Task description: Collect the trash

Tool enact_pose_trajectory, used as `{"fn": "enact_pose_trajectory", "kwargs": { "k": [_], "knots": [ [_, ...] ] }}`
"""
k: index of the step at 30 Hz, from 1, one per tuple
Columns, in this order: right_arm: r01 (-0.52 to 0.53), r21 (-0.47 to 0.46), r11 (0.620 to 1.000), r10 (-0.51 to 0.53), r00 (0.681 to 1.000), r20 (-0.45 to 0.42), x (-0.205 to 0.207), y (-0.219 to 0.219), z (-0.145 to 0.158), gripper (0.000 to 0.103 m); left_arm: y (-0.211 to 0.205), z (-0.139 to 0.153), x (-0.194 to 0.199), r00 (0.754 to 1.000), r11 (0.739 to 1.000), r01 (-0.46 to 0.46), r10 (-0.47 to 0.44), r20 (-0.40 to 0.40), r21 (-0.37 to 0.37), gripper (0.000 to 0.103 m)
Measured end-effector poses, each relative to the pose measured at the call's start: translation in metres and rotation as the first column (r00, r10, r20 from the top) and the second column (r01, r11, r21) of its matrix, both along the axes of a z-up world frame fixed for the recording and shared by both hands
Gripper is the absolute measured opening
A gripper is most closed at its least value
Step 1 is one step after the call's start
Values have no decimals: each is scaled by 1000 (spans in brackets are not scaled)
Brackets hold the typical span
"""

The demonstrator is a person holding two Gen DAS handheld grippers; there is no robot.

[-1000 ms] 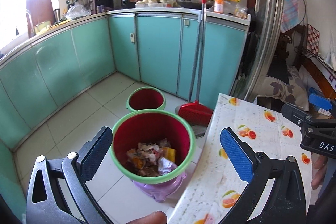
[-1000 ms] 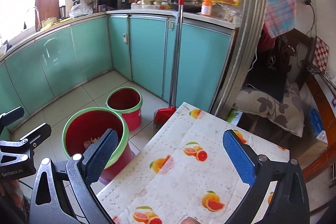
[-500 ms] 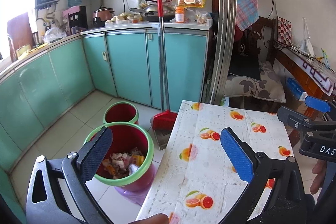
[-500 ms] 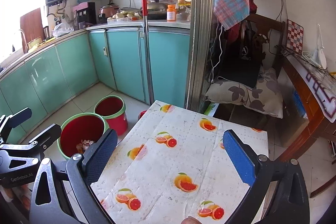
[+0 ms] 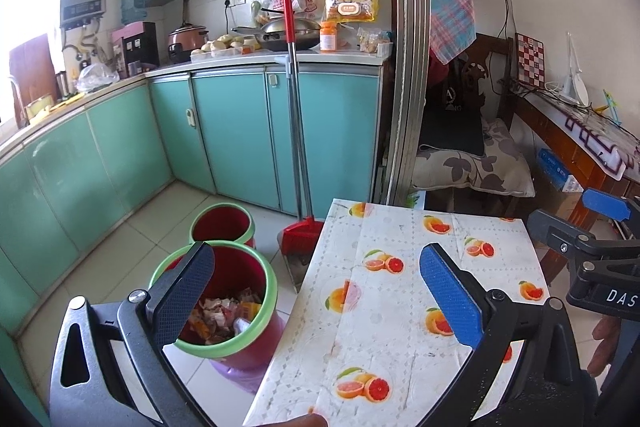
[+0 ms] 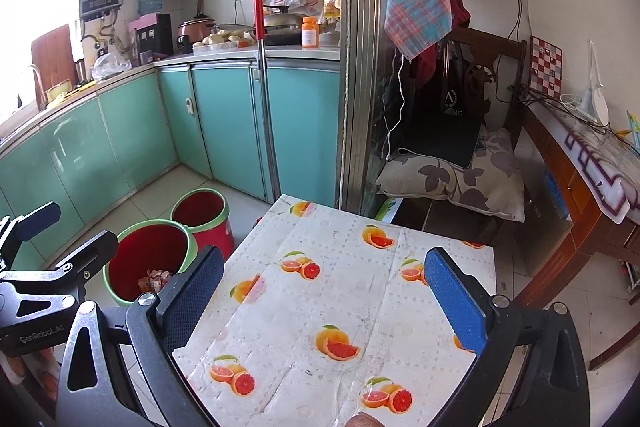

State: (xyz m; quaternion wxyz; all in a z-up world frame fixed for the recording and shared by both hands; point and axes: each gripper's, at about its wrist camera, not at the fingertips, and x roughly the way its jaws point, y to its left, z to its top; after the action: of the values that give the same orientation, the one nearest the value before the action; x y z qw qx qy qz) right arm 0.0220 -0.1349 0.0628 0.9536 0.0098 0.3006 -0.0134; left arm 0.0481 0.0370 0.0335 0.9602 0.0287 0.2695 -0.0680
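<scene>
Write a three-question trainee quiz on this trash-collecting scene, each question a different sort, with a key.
1. True or false: the left gripper holds trash.
2. Which bin has trash in it: A, the nearer bin, or B, the farther bin?
3. Fill in: the red broom leans against the ____.

Key: 1 false, both it and the right gripper are open and empty. 2 A. 3 cabinets.
</scene>
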Motion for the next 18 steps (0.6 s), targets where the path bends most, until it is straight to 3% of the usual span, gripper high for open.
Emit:
{"fn": "enact_pose_trajectory", "kwargs": {
  "k": [18],
  "knots": [
    [-10,-11,1000,10,1000,17,-2,11,2,101,5,2,1,1000,1000,-8,8,17,-3,103]
  ]
}}
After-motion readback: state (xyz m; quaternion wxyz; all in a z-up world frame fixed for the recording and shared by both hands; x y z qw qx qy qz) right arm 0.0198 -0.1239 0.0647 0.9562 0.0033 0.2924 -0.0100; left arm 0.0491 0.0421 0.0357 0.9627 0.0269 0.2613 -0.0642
